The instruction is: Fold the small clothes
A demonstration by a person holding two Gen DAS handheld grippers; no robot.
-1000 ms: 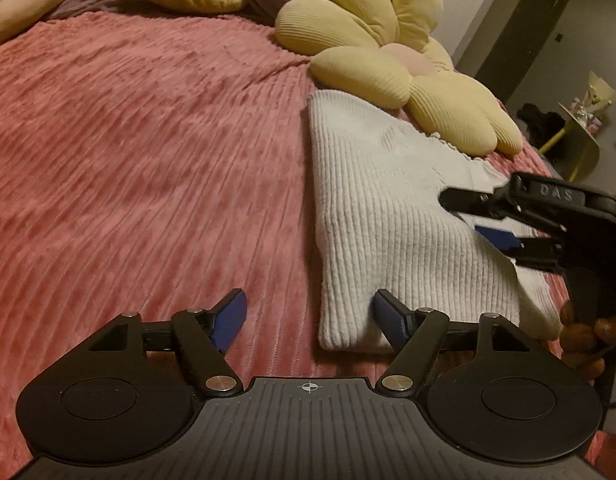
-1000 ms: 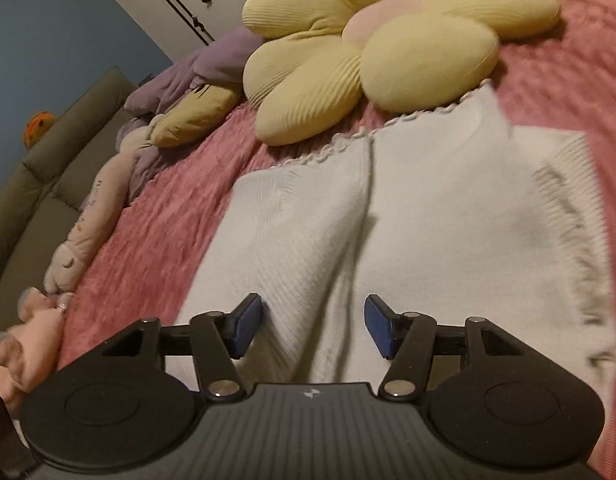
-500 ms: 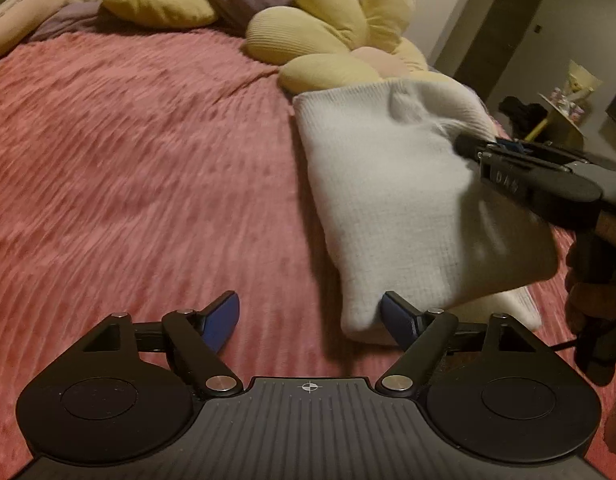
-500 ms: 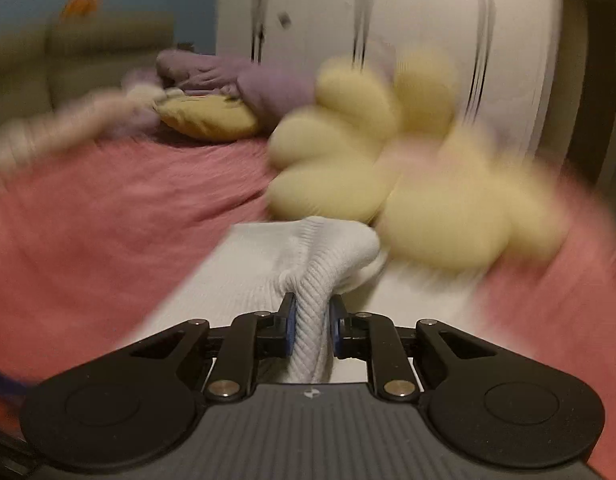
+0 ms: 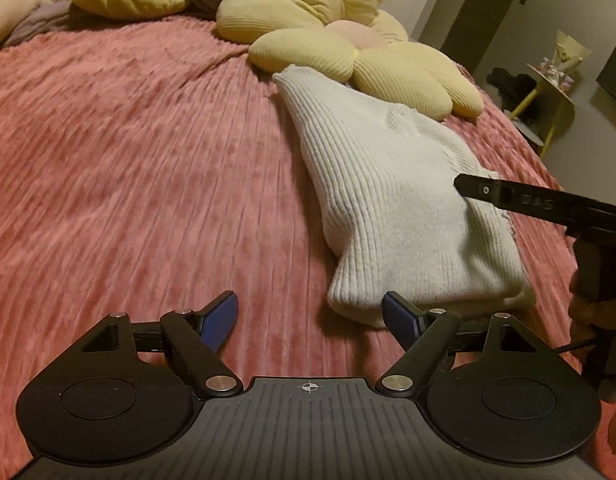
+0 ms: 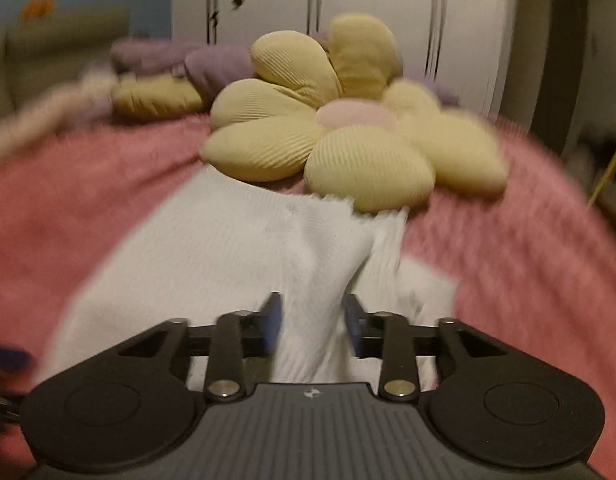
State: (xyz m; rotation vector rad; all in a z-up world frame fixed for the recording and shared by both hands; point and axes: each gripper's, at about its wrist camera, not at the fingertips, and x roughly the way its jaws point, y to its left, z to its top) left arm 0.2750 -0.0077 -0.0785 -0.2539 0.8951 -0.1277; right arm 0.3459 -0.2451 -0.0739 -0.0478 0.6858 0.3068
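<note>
A white ribbed knit sweater (image 5: 391,200) is laid on the pink ribbed bedspread (image 5: 128,160), its far end touching the yellow flower-shaped cushion (image 5: 347,52). It is seen folded lengthwise into a narrow band, the right side brought over toward the left, with a rounded fold edge nearest the left camera.

The right tool (image 6: 312,320) is held over the garment's near right part. Its jaws have just been opening: a raised ridge of knit stands between the blue pads (image 6: 272,320), which appear parted from it, though blur leaves the contact uncertain. The step in hand is judged to be the release of the flap just carried across.

The left tool (image 5: 309,314) is held wide open just above the bedspread, nothing between its pads; its right pad (image 5: 399,316) lies just beside the sweater's near corner, and contact cannot be told. From the left view the right tool (image 5: 467,188) is seen edge-on over the fabric.

The next move is judged to call for a crosswise fold: the near hem is to be pinched, likely at both corners, and carried toward the cushion end. All layers should be caught so that the lengthwise fold is not pulled open.
</note>
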